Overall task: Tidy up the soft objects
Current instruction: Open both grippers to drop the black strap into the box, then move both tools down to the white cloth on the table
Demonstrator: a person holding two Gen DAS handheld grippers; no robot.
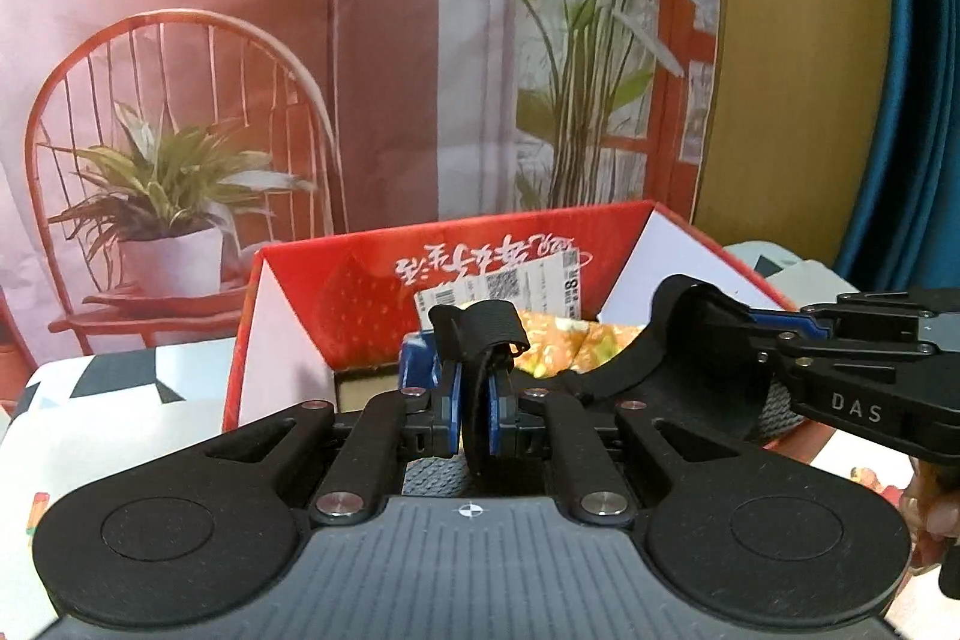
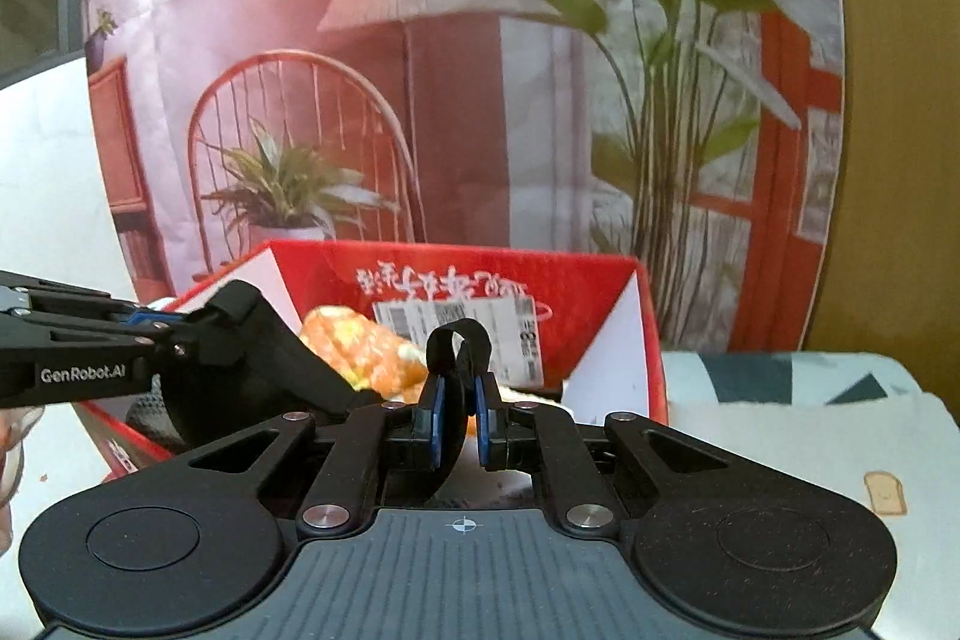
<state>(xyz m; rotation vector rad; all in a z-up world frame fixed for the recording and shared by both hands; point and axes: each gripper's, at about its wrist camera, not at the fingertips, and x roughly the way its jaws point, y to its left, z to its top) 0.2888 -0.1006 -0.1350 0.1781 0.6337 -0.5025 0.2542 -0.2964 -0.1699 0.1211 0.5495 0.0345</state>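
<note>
A black soft wrap with an elastic strap (image 1: 678,340) hangs between both grippers over the open red box (image 1: 384,268). My left gripper (image 1: 475,388) is shut on one strap end (image 1: 480,322). My right gripper (image 2: 461,400) is shut on the other strap end (image 2: 459,340); it also shows in the left wrist view (image 1: 780,334) at the right. The wrap's body shows in the right wrist view (image 2: 264,358) at the left, by the left gripper (image 2: 150,334). An orange and green patterned soft item (image 2: 366,352) lies inside the box (image 2: 600,280), also in the left view (image 1: 558,340).
The box carries a white shipping label (image 2: 456,322) on its inner back wall. A blue item (image 1: 420,364) sits in the box. A printed backdrop with a chair and plants (image 1: 180,130) stands behind. The table has a patterned cloth (image 2: 780,382).
</note>
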